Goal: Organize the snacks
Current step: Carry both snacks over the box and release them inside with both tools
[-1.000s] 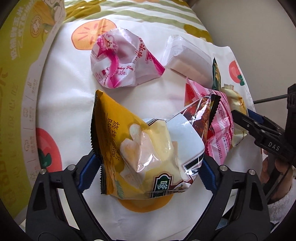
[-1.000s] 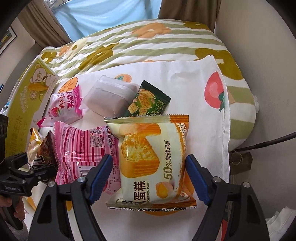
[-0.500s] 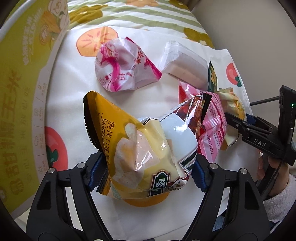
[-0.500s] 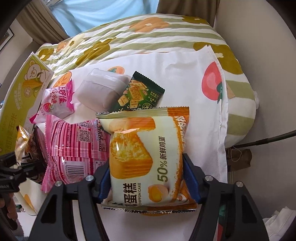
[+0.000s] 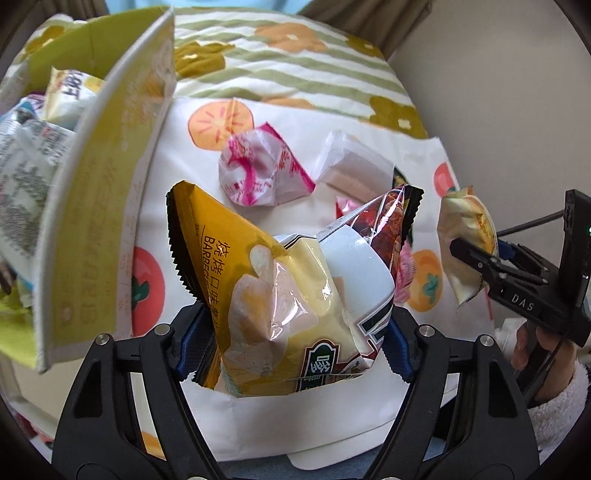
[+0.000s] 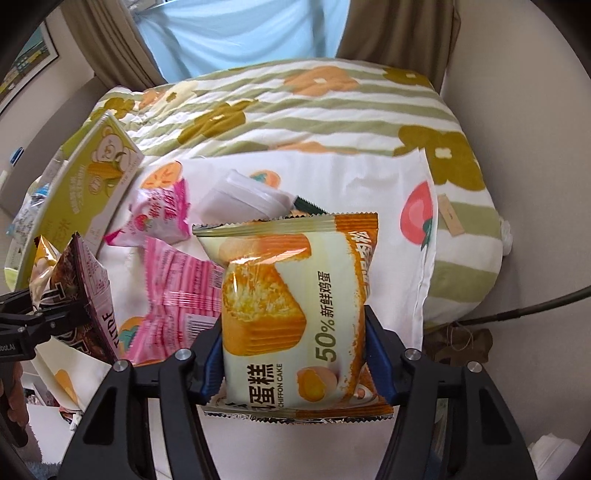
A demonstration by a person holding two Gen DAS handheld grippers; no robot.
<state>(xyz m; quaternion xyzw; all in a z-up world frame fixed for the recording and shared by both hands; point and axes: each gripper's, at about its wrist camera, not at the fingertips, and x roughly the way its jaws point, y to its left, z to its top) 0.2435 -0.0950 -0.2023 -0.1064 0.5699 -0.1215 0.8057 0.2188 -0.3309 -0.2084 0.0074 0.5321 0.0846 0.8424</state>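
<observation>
**Both claws loaded above the bed**

The left claw point(image 5: 291, 339) is closed on a crumpled yellow barbecue snack bag point(image 5: 273, 295), its blue pads pressed into the bag's lower sides. The bag is held clear of the white fruit-print cloth point(image 5: 177, 155), and its bulk hides the pad faces and most of what lies behind it. To the left stands a yellow-green cardboard box point(image 5: 110, 184), open at the top, with packets inside point(image 5: 26, 166); the box runs past the frame edge and its print is too blurred to read. Beyond the bag, a pink strawberry packet point(image 5: 258, 170) and a clear-wrapped pale block point(image 5: 354, 166) lie on the cloth. Only a sliver of a pink striped packet point(image 5: 345, 205) shows past the bag's corner.

The right claw point(image 6: 295, 362) is clamped on a chiffon cake packet point(image 6: 295, 306), one blue pad against each long side, the packet upright and lifted off the cloth. It covers nearly all of a dark green packet point(image 6: 308, 206), of which just a serrated corner peeks out. The pink striped packet lies to its left, partly covered by the cake packet. In the left wrist view the same cake packet appears edge-on at the right, with the person's sleeve below. The cloth lies over a quilt with green stripes and flowers point(image 6: 295, 103) on the bed; curtains point(image 6: 391, 29) hang behind.
</observation>
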